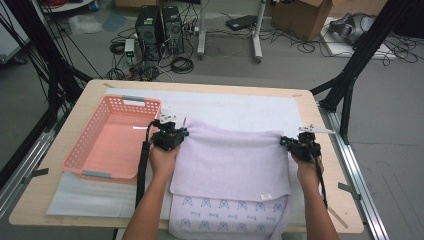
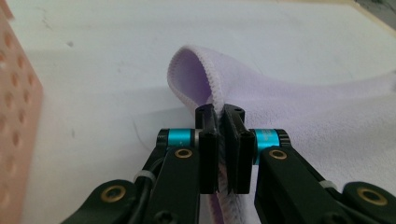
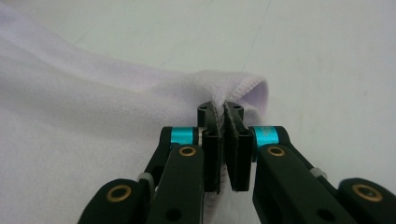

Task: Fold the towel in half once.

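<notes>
The towel [image 1: 232, 160] lay on the table [image 1: 305, 100], soft, light and limp; it would sag between holds. The left gripper [image 1: 172, 134] and right gripper [image 1: 296, 142] pinched its far corners, the sensible place

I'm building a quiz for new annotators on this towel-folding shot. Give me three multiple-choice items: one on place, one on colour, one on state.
1. Where is the pink perforated plastic basket?
A. left of the lilac towel
B. on the towel
C. on the floor

2. What colour is the soft fleece towel that both grippers hold?
A. green
B. lilac
C. orange

3. How do the left gripper and right gripper stand?
A. both wide open
B. one open
C. both shut on the towel's hem

Answers: 1 A, the high view shows the basket on the table beside the towel's left edge. 2 B, pale lilac in every view. 3 C, each gripper view shows the hem pinched between the jaws.
</notes>
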Demonstrator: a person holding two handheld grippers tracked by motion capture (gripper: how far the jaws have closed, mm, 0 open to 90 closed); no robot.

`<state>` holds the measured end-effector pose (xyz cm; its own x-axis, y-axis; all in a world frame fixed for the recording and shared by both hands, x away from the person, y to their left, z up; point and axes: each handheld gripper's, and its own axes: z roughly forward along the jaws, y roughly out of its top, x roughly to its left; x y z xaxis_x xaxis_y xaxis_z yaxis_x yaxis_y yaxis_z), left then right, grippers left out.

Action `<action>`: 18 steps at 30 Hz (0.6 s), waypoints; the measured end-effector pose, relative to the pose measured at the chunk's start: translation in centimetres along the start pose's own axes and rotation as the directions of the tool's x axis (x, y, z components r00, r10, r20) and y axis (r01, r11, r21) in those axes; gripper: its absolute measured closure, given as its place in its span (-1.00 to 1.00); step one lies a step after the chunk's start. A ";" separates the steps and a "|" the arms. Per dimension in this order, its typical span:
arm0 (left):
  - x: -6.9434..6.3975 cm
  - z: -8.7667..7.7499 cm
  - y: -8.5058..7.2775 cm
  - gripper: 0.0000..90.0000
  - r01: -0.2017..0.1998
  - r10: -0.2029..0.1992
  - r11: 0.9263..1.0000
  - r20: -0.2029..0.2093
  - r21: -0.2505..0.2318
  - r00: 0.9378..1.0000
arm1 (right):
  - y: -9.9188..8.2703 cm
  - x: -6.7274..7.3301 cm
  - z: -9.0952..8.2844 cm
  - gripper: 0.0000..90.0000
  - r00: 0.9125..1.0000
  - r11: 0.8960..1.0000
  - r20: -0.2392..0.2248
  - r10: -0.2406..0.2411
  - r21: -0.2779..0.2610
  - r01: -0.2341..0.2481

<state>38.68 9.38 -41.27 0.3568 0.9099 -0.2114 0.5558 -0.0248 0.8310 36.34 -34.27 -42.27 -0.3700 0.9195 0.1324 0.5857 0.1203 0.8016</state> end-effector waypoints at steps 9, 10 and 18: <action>1.3 0.8 3.5 0.88 -0.019 0.017 0.986 -0.009 -0.163 1.000 | 4.8 -0.6 1.9 0.91 1.000 0.991 0.011 -0.005 -0.134 0.007; 1.5 0.9 4.1 0.88 -0.029 0.027 0.986 -0.014 -0.164 1.000 | 5.2 -0.6 2.0 0.91 1.000 0.991 0.013 -0.006 -0.134 0.008; 1.8 3.1 3.7 0.31 -0.043 0.045 0.990 0.009 -0.134 0.999 | 6.8 -0.8 4.4 0.40 0.998 0.995 0.065 0.026 -0.093 -0.020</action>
<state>43.75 9.61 -40.14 0.3882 0.9040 -0.1788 0.4339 -0.0081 0.9009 43.77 -32.59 -39.53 -0.3075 0.9446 0.1150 0.5229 0.0668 0.8498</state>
